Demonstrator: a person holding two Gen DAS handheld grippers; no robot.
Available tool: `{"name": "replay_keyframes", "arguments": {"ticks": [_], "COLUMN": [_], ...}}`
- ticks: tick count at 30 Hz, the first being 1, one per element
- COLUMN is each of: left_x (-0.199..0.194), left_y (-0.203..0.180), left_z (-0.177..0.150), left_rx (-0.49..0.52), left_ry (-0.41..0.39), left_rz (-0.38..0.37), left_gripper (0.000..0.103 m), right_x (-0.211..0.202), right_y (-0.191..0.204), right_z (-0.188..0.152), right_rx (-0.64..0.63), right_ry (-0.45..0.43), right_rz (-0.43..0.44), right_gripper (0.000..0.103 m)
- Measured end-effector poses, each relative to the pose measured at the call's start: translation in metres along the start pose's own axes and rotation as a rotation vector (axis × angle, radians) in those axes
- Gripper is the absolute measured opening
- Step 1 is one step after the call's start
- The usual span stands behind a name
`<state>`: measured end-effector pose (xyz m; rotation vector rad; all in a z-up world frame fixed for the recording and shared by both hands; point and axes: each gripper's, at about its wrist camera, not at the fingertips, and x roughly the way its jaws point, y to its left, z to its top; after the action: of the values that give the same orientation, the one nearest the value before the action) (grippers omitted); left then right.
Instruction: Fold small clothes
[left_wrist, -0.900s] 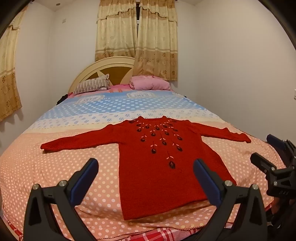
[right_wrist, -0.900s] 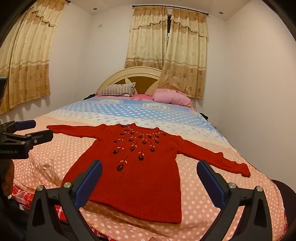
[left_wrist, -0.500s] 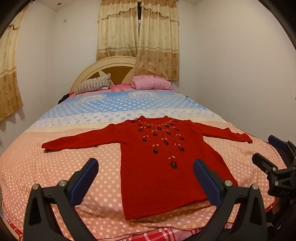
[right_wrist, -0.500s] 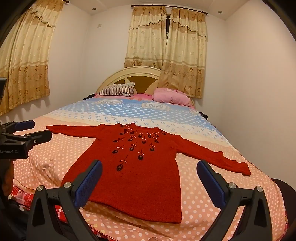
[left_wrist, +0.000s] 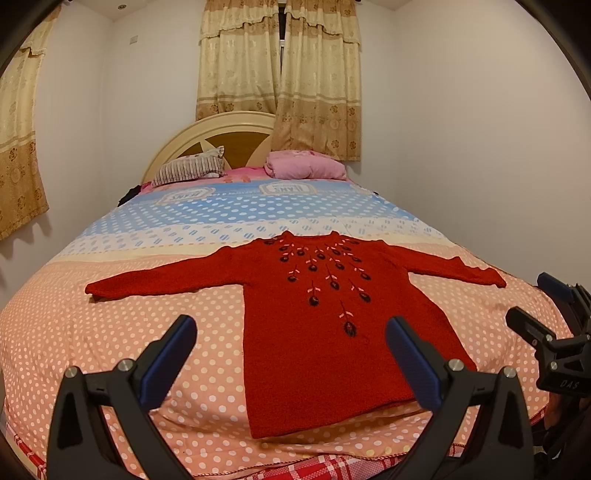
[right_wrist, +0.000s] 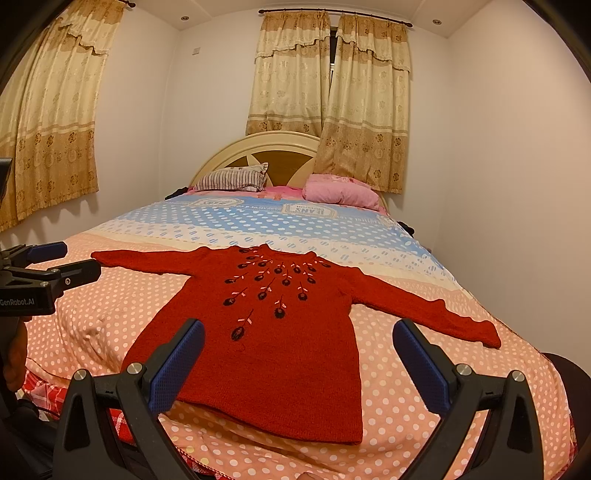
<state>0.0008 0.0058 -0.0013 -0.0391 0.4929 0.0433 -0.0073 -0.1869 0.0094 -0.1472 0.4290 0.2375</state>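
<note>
A small red knitted sweater (left_wrist: 325, 332) with dark embroidered flowers lies flat, face up, on the dotted bedspread (left_wrist: 110, 332), sleeves spread to both sides and hem toward me. It also shows in the right wrist view (right_wrist: 280, 350). My left gripper (left_wrist: 290, 360) is open and empty, held above the near edge of the bed before the sweater's hem. My right gripper (right_wrist: 299, 360) is open and empty, also above the hem. Each gripper shows at the edge of the other's view, the right one (left_wrist: 546, 317) and the left one (right_wrist: 55, 266).
A striped pillow (left_wrist: 188, 170) and a pink pillow (left_wrist: 306, 168) lie at the headboard (left_wrist: 221, 129). Curtains (left_wrist: 280, 74) hang behind. White walls stand close on both sides of the bed. A red plaid sheet (left_wrist: 317, 469) shows under the bedspread's near edge.
Both views have shifted slightly; the sweater sits a little lower and right in the left wrist view. The sweater itself has not moved and both grippers stay open.
</note>
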Motion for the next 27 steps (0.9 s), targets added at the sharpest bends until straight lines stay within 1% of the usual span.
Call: {"name": "replay_keyframes", "arguments": {"ticks": [27], "left_x": [0.0015], "left_y": [0.0022], "left_z": [-0.0018], "left_rx": [-0.011], "left_ry": [0.007], "left_rz": [0.007], "left_gripper": [0.103], "right_x": [0.0052], "right_y": [-0.0006], "right_z": [-0.0041], "right_rx": [0.010], "right_ry": [0.021], "right_rz": [0.001], "right_gripper": [0.102]}}
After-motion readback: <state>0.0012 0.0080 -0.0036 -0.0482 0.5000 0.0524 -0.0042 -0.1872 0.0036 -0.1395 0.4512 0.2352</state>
